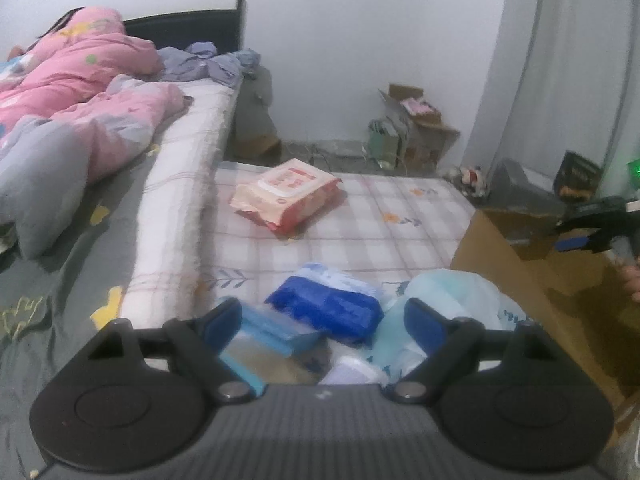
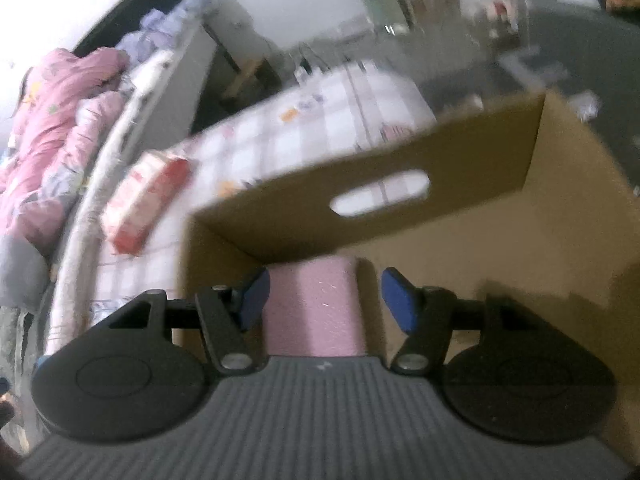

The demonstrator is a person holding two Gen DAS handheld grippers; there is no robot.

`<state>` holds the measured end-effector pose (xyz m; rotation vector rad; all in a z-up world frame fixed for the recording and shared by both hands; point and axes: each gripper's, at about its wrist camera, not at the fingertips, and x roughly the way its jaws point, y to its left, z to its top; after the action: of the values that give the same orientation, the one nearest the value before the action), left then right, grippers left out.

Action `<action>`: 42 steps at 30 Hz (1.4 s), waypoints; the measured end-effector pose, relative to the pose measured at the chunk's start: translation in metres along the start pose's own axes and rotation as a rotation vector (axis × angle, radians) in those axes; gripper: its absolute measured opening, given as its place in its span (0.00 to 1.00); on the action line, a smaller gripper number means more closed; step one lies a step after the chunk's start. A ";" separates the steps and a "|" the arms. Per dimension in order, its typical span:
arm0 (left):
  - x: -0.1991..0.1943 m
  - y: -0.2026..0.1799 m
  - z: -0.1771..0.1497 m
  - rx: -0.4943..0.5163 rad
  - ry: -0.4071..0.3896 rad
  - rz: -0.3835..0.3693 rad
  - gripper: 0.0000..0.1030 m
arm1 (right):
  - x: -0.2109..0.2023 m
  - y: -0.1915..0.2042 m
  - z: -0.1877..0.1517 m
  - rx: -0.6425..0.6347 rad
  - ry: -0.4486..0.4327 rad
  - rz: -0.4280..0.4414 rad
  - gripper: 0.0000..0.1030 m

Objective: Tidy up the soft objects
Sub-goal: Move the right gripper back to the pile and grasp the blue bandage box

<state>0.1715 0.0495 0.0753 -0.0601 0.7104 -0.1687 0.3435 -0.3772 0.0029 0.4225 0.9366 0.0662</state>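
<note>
Pink pack (image 2: 316, 308) lies inside box (image 2: 400, 208); my right gripper (image 2: 324, 300) spread, clear. Left gripper (image 1: 324, 320) spread; I centre over blue pack (image 1: 326, 308) beside box.

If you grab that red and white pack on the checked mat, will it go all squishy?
Probably a bit. The red and white pack looks like a soft plastic wrapper with crinkled, sagging edges, so it may dent under the claw. It lies flat and wide, so it shouldn't roll. The glossy wrapper might be slippery.

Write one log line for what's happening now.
left tool: open over packs | right tool: open, pink pack in box
</note>
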 end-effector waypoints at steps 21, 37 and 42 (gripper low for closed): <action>-0.007 0.046 -0.067 -0.033 -0.005 0.038 0.40 | 0.001 0.289 -0.144 -0.663 0.151 0.301 0.57; -0.005 0.071 -0.071 -0.069 0.000 0.030 0.35 | 0.054 0.326 -0.136 -0.640 0.106 0.288 0.06; -0.015 0.062 -0.071 -0.056 -0.025 -0.005 0.35 | 0.016 0.300 -0.107 -0.522 0.049 0.328 0.02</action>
<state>0.1220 0.1134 0.0247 -0.1171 0.6903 -0.1527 0.3061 -0.0638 0.0499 0.0847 0.8522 0.6081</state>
